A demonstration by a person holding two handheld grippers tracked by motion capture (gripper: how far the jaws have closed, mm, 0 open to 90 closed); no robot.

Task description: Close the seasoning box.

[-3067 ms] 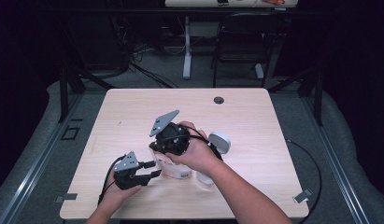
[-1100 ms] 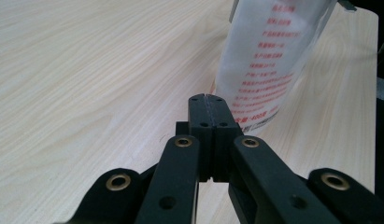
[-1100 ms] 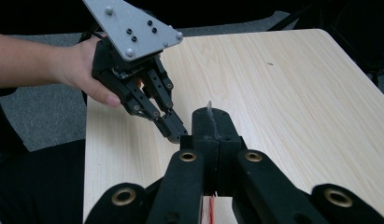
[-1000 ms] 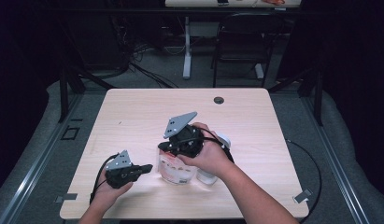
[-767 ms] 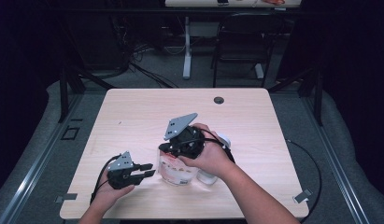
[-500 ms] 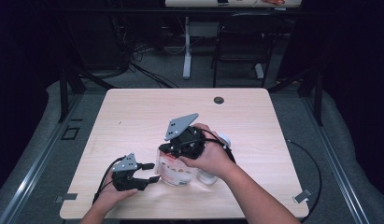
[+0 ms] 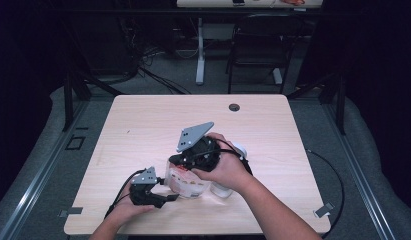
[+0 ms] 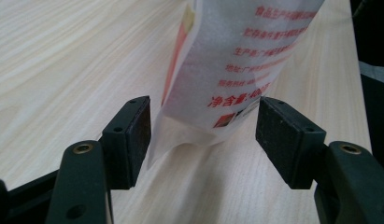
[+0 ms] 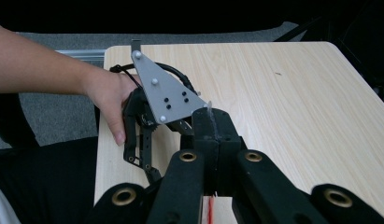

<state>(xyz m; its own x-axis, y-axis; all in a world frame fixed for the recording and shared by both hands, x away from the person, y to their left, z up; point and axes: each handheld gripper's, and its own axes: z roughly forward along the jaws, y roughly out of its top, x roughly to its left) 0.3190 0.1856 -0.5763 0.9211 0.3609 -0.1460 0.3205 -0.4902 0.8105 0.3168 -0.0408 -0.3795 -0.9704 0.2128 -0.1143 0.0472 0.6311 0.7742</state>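
The white snack bag (image 8: 227, 70) hangs upright above the table (image 7: 143, 120), pinched at its top edge by the clamped right gripper (image 9: 212, 126). Its lower corner dips between the 2 pads of the left gripper (image 8: 203, 135), whose jaws have just been opening and touch nothing yet (a gap shows on each side). The left gripper is nearer the bag's bottom.

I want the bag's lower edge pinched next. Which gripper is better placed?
Left. The left gripper has its jaws open either side of the bag's lower edge, pads not pressing. The right gripper is shut on the bag's top.
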